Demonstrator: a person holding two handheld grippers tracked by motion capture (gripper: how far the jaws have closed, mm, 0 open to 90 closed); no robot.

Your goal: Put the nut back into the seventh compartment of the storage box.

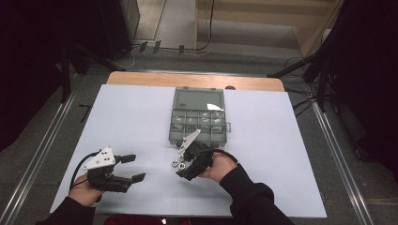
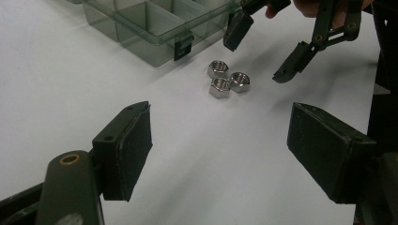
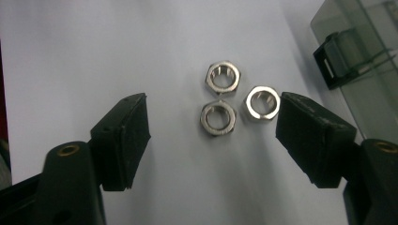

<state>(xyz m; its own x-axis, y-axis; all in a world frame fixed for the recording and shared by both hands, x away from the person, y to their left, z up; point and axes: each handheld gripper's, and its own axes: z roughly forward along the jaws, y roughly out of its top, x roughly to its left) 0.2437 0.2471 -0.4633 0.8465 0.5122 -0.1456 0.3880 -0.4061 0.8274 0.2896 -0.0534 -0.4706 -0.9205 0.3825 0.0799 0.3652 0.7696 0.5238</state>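
My right tool hovered over three nuts on table, jaws apart, empty. Nuts lay clustered just beside organizer box. My left tool apart too, empty, well off.

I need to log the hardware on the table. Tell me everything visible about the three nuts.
The three nuts are hexagonal, shiny silver metal, threaded inside. They lie flat, holes up, clustered in a tight triangle and apparently touching one another, on the white table near the latch of the clear compartment box. The right gripper stands open over them, jaws on either side, not gripping any.
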